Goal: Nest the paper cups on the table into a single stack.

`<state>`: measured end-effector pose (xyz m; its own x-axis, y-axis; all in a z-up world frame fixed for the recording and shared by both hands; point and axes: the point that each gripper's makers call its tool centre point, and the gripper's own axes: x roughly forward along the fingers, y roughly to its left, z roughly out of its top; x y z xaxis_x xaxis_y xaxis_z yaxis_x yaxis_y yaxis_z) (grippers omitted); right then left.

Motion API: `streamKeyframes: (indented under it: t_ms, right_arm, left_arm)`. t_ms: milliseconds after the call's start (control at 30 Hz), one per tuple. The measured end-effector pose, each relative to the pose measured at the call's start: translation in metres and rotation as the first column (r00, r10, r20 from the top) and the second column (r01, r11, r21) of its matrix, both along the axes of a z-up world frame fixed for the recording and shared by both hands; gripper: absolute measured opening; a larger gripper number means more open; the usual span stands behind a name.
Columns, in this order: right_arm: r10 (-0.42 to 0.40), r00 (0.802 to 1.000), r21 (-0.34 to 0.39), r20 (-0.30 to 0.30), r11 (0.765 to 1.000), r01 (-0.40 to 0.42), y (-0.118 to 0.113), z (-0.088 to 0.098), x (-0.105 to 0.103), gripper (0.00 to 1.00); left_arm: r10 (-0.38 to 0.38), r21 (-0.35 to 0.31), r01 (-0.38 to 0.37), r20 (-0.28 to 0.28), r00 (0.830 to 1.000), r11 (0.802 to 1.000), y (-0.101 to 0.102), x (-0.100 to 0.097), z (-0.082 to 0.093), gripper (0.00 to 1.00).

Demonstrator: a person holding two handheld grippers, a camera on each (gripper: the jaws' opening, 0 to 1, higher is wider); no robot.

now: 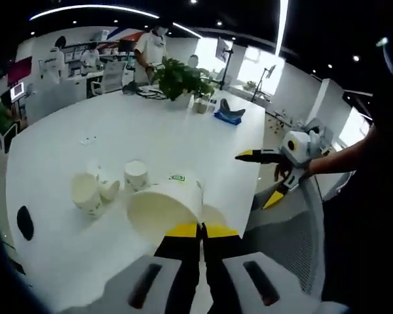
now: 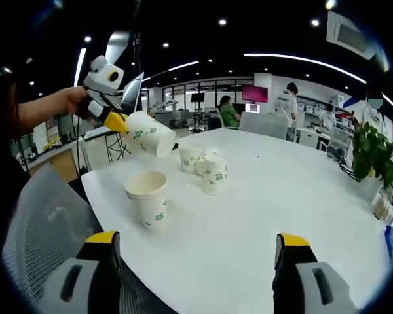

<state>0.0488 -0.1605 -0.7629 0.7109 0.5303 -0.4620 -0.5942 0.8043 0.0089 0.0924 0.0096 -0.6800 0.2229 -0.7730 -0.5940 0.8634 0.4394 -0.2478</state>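
A: Where do the cups stand?

B: The left gripper (image 1: 201,230) has its jaws pinched on the rim of one cup (image 1: 162,204), held on its side above the table (image 1: 150,131). The right gripper view shows the same cup (image 2: 150,133) in the air, clear of the table edge, mouth tipped down.

A: And the rest?

B: Taking the stack (image 2: 149,196) near the table's front edge as the landmark: it stands upright, mouth up, and looks like two or three cups already nested. Beyond it, toward the table's middle, sits a loose cluster of cups (image 2: 206,167), some upside down, touching one another. The left gripper view shows the cluster (image 1: 108,184) just beside the held cup.

A: The right gripper?

B: The right gripper (image 2: 193,252) has its jaws wide apart and empty, low in front of the stack. It also shows at the table's edge (image 1: 270,176) in the left gripper view.

A: What could go wrong?

B: The held cup is pinched by a thin paper rim, so it may crumple or swing. If it comes down tilted, it could catch the stack's lip and tip the stack, which stands close to the edge. The upside-down cups need turning first, and a clumsy grab could scatter the cluster.
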Motion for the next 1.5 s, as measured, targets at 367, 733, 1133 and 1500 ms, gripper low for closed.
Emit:
streamKeyframes:
  t_ms: [367, 733, 1133, 1500]
  right_arm:
    - [0.013, 1.000, -0.015, -0.010, 1.000, -0.013, 0.001, -0.004, -0.001, 1.00]
    - [0.014, 1.000, -0.012, -0.008, 1.000, -0.014, 0.002, -0.002, -0.001, 0.99]
    - [0.013, 1.000, -0.009, -0.009, 1.000, -0.013, 0.002, -0.002, -0.001, 0.99]
    - [0.001, 1.000, -0.015, -0.012, 1.000, -0.001, -0.001, -0.003, -0.001, 0.98]
  left_arm:
    - [-0.081, 0.090, 0.080, 0.011, 0.997, 0.993, -0.004, -0.013, -0.008, 0.00]
    - [-0.232, 0.243, 0.212, 0.054, 0.971, 0.946, -0.003, -0.021, -0.021, 0.00]
    - [-0.319, 0.343, 0.280, 0.059, 0.946, 0.897, -0.013, -0.022, -0.031, 0.00]
    - [-0.377, 0.419, 0.319, 0.060, 0.924, 0.850, -0.012, -0.024, -0.034, 0.00]
